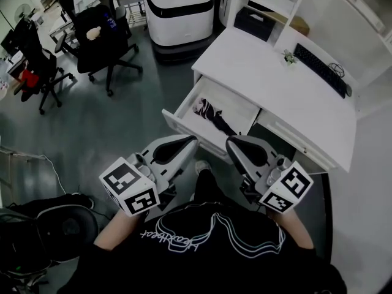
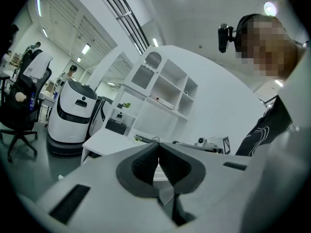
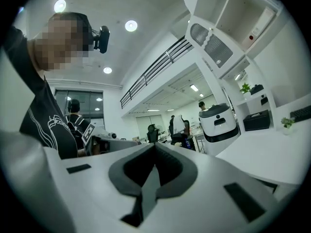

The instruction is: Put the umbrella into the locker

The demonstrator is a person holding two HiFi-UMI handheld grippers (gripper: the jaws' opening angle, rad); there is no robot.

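Observation:
The folded umbrella [image 1: 212, 116], black with a white patterned part, lies inside the open drawer [image 1: 181, 125] of the white desk [image 1: 275, 84]. Nothing touches it. My left gripper [image 1: 191, 141] is raised in front of my chest, just on my side of the drawer front, shut and empty. My right gripper [image 1: 231, 142] is beside it at the same height, also shut and empty. In the left gripper view the pads [image 2: 146, 161] meet with nothing between them. The right gripper view shows its pads [image 3: 167, 161] closed the same way.
A white mobile robot [image 1: 179, 8] stands beyond the desk's left end. Black office chairs [image 1: 101, 38] are at the far left, and another chair [image 1: 58, 228] is by my left side. A keyboard [image 1: 320, 69] and small plant [image 1: 289, 56] sit on the desk.

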